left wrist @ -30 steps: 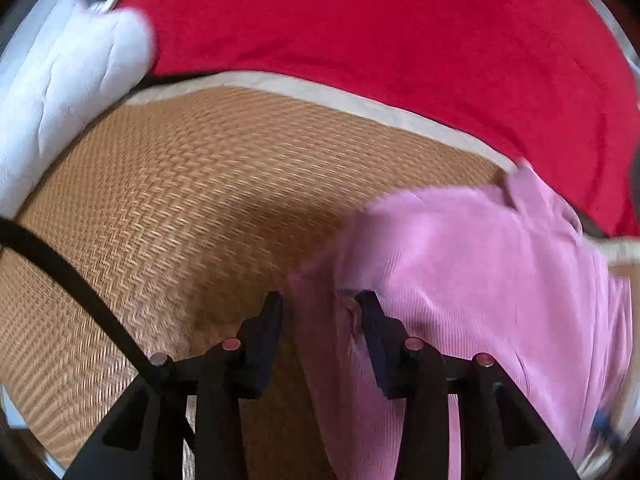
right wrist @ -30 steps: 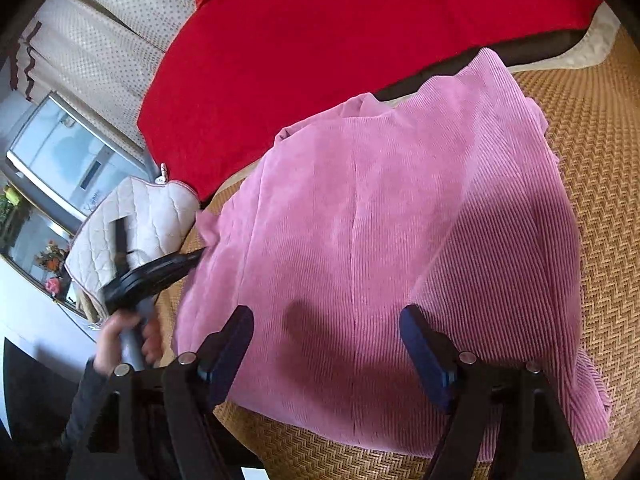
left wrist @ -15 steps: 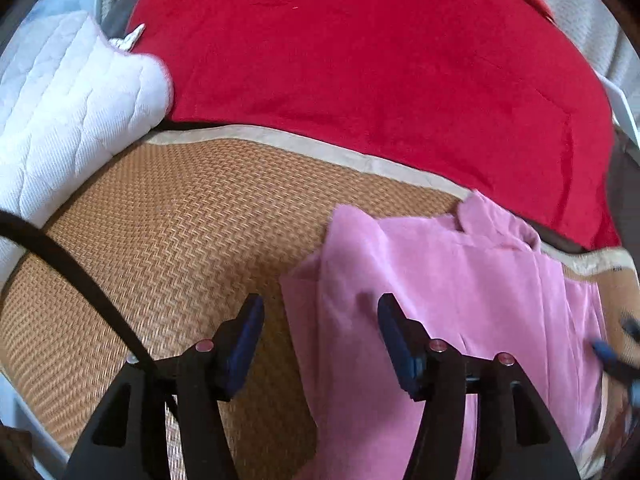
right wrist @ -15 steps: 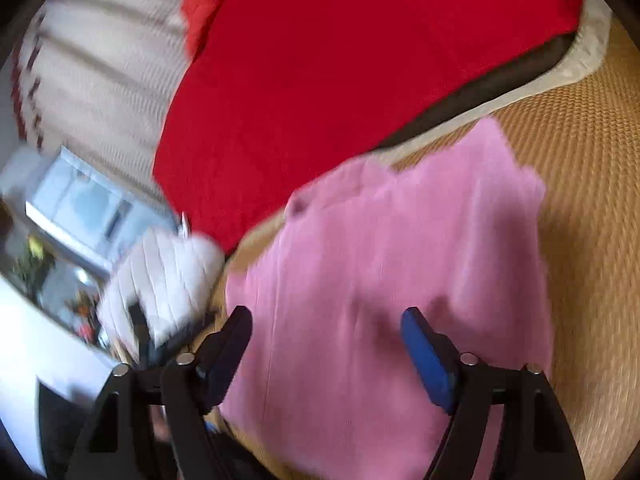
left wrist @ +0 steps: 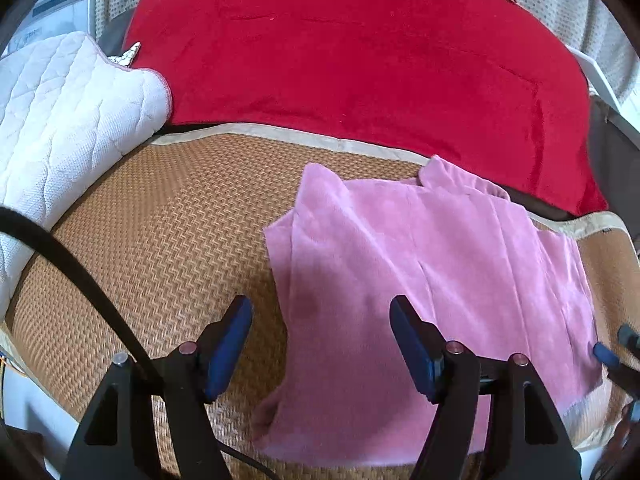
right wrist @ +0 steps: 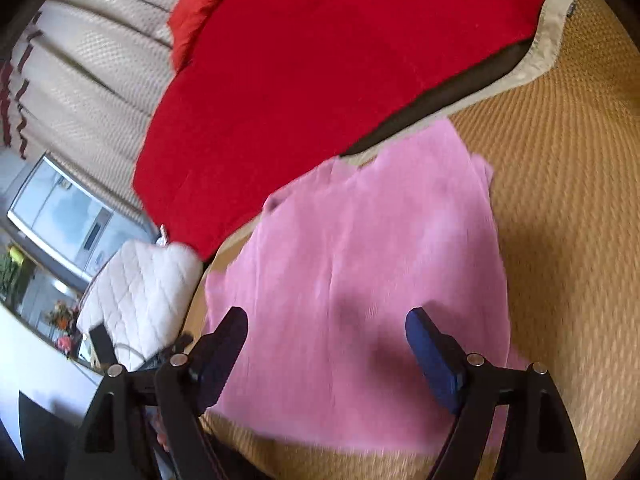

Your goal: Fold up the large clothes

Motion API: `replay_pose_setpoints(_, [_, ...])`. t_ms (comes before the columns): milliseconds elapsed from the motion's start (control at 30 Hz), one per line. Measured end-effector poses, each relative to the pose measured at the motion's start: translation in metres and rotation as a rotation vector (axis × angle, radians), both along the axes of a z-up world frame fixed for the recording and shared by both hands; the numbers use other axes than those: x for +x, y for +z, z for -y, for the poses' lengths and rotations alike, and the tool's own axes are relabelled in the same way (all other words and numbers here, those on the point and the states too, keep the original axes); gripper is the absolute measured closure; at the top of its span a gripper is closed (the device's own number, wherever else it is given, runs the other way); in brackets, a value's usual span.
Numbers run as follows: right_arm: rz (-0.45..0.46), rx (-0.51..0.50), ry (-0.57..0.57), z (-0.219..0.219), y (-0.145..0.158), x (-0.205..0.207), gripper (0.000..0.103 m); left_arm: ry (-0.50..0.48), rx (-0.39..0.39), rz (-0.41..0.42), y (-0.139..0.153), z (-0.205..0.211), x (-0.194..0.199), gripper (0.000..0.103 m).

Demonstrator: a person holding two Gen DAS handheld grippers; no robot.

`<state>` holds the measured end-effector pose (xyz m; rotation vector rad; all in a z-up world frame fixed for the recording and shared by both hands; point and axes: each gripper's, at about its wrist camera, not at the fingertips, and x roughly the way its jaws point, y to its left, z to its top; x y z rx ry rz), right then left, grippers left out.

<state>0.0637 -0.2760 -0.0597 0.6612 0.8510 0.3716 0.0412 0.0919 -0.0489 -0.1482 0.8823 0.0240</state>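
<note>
A pink ribbed garment (left wrist: 420, 272) lies folded flat on a woven straw mat (left wrist: 160, 232); the right wrist view shows the same pink garment (right wrist: 360, 280) on the mat (right wrist: 560, 200). My left gripper (left wrist: 320, 320) hovers above the garment's left edge, its jaws opening, with nothing pinched between the blue pads. My right gripper (right wrist: 326, 332) hangs open above the garment's near part, touching no cloth. At the right edge of the left wrist view, a blue fingertip of the right gripper (left wrist: 606, 354) shows by the garment's right side.
A red blanket (left wrist: 360, 52) covers the far part of the bed. A white quilted cushion (left wrist: 60, 112) lies at the left. A black cable (left wrist: 72, 272) crosses the left wrist view. Curtains (right wrist: 92, 60) and a window (right wrist: 60, 208) stand beyond.
My left gripper has let go of the garment's edge, opened wider and pulled back and up. The right gripper has drawn back, so the garment looks smaller and lies flat.
</note>
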Motion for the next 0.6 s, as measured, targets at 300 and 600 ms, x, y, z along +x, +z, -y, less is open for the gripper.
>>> replay_pose_setpoints(300, [-0.081,0.057,-0.060,0.005,-0.026,-0.013,0.019,-0.024,0.011,0.020,0.010,0.013,-0.028,0.031])
replay_pose_setpoints(600, [-0.039,0.085,-0.034,-0.007,-0.016,-0.044,0.019,-0.020,0.017,0.025,0.012,0.010,-0.036,0.031])
